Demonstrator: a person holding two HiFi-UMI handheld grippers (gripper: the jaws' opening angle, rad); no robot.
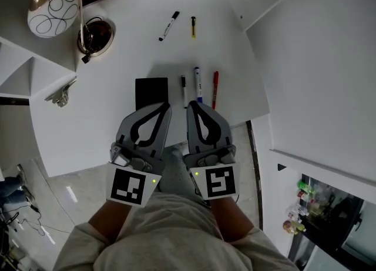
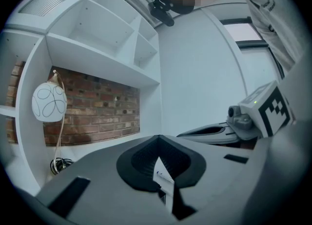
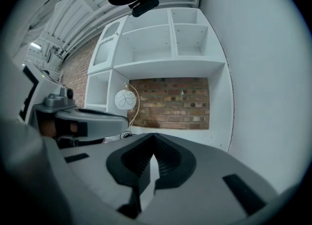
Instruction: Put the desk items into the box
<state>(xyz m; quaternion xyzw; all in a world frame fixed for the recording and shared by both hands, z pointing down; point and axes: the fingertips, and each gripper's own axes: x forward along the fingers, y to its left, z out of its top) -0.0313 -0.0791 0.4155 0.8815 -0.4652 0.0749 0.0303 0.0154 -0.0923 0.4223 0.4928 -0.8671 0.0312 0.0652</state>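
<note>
Over the near edge of the white counter (image 1: 106,123), the person is holding both grippers side by side, each pointing away from the body. The left gripper (image 1: 167,107) is keeping its fingers clenched tip to tip with nothing between them, and the right gripper (image 1: 191,104) is doing the same, also carrying nothing. A black box (image 1: 151,92) is lying flat just beyond the left fingertips, its near right corner sitting right at them in the head view; whether they are touching it I cannot tell. 3 pens are lying in a row just ahead of the right fingertips: a black pen (image 1: 184,91), a blue-capped marker (image 1: 198,84) and a red pen (image 1: 215,89), all running lengthwise away from the person. The black pen is lying nearest the gap between the 2 grippers. Well beyond them, a black marker (image 1: 168,26) and a yellow pen (image 1: 193,26) are resting near the far edge. A patterned globe lamp (image 1: 53,10) is standing at the far left
</note>
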